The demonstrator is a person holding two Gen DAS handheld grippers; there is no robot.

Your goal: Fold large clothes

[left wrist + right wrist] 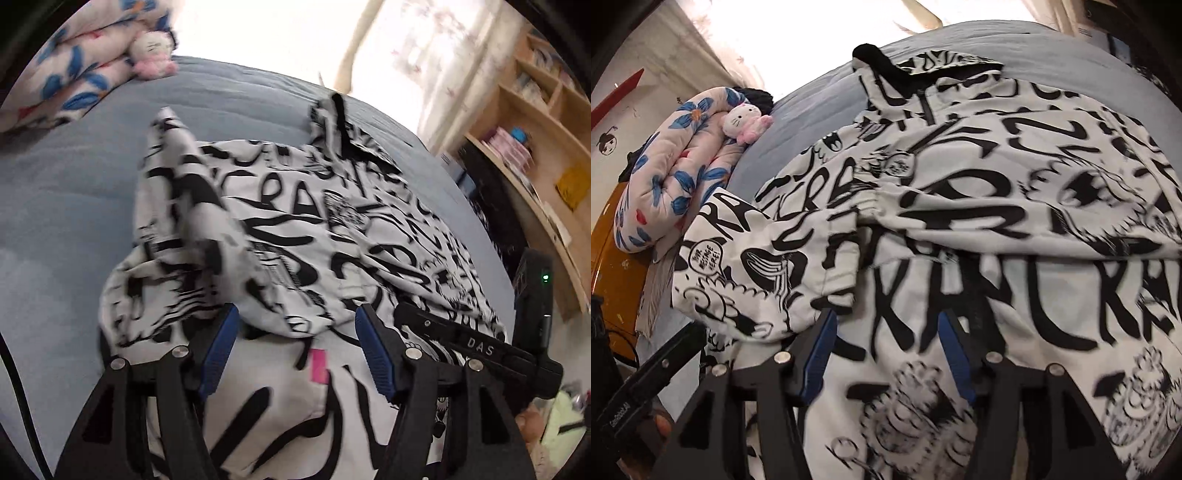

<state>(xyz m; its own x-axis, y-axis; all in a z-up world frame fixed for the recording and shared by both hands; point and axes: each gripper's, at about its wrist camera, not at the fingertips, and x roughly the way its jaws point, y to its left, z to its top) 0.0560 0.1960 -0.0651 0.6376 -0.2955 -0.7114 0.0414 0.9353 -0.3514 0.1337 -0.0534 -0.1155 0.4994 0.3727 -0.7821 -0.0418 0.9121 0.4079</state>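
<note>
A white jacket with black graffiti print (295,221) lies on the blue-grey bed (66,206), partly folded, with one sleeve bunched over its left side. It fills the right wrist view (979,229), its black collar (875,59) at the far end. My left gripper (295,328) is open over the jacket's near edge, its blue pads (218,350) spread apart with cloth and a pink tag (319,365) between them. My right gripper (886,332) is open too, its blue pads (818,358) apart above the fabric. The right gripper's body (480,347) shows in the left wrist view.
A floral quilt (74,70) with a Hello Kitty plush (153,53) lies at the bed's far left; they also show in the right wrist view, the quilt (672,173) and the plush (744,120). Wooden shelves (535,155) stand to the right. An orange surface (613,251) is at the left.
</note>
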